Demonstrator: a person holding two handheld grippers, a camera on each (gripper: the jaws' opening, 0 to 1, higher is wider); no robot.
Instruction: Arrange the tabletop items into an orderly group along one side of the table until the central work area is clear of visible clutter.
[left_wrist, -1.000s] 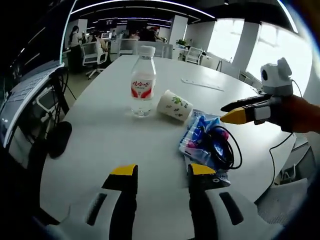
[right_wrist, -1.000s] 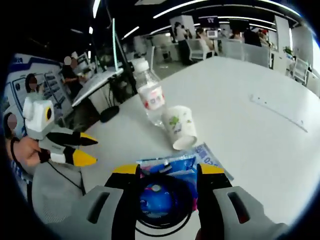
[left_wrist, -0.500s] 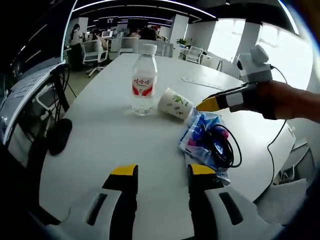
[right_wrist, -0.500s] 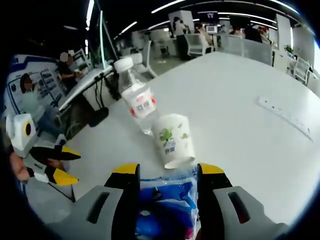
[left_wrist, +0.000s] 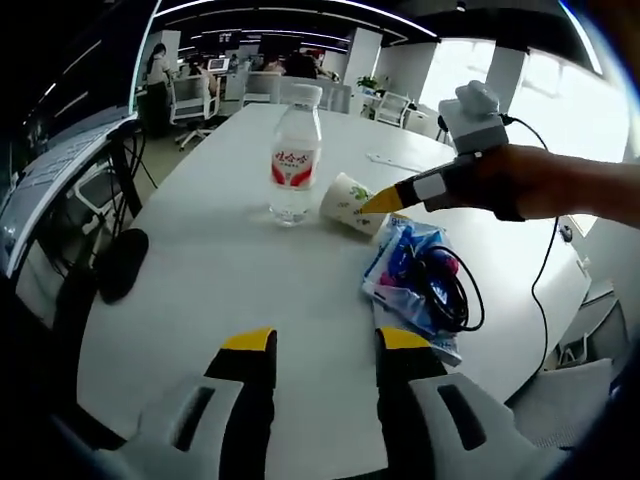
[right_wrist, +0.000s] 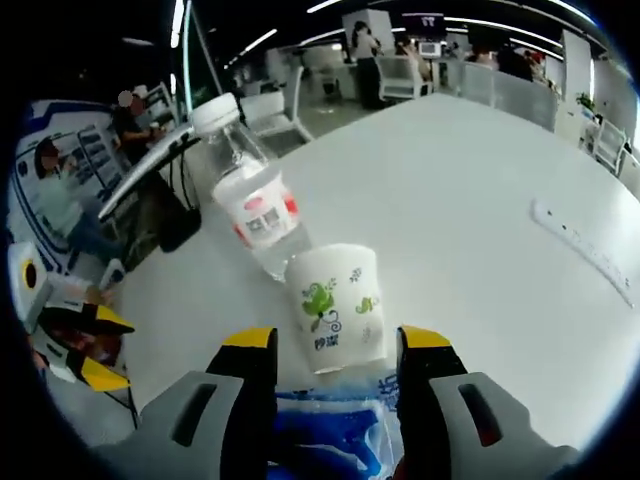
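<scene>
Reaching with my right gripper (right_wrist: 327, 345), jaws wide and empty, to straddle the tipped paper cup (right_wrist: 334, 304) beside the water bottle (right_wrist: 252, 198) mid-table; left gripper (left_wrist: 315, 345) hung open, off the blue packet (left_wrist: 410, 280)

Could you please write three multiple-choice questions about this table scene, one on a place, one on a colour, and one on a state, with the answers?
1. Where does the paper cup lie?
A. between the water bottle and the blue packet
B. on the floor
C. on top of the bottle

2. What colour is the bottle's label?
A. green
B. red and white
C. black

3. How stand the right gripper jaws?
A. shut on the bottle
B. shut on a cable
C. open, with the cup ahead of them

Answers: 1 A, the cup lies on its side between them; 2 B, the label shows red and white; 3 C, the jaws are apart.
</scene>
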